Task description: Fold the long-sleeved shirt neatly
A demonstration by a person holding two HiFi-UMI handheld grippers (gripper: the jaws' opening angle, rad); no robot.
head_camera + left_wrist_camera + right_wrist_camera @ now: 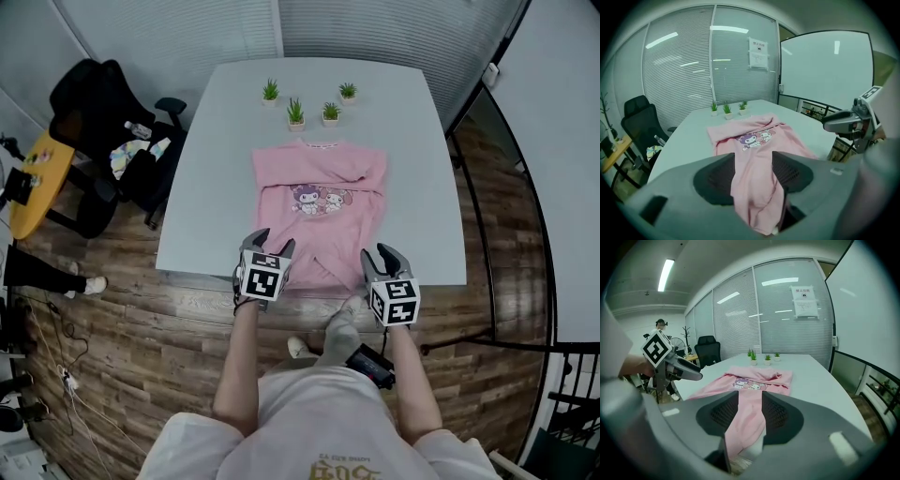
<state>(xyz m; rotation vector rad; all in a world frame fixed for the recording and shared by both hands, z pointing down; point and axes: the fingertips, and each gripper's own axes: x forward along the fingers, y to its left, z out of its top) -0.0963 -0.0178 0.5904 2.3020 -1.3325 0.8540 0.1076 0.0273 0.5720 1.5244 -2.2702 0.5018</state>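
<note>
my left claw and my right claw each pinch a bit of the pink shirt at its bottom edge. the cloth is squeezed between the pads, and the jaws are only partly closed around it. the shirt lies on the grey table, picture side up, with its bottom at the edge near me. four little plants stand past its collar.

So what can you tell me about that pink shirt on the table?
The pink shirt is soft-looking and long-sleeved, with two cartoon characters printed on the chest. It lies front up on the grey table, sleeves folded inward, collar toward four small potted plants. Its near hem is pinched in the left hand-held gripper and the right hand-held gripper.
</note>
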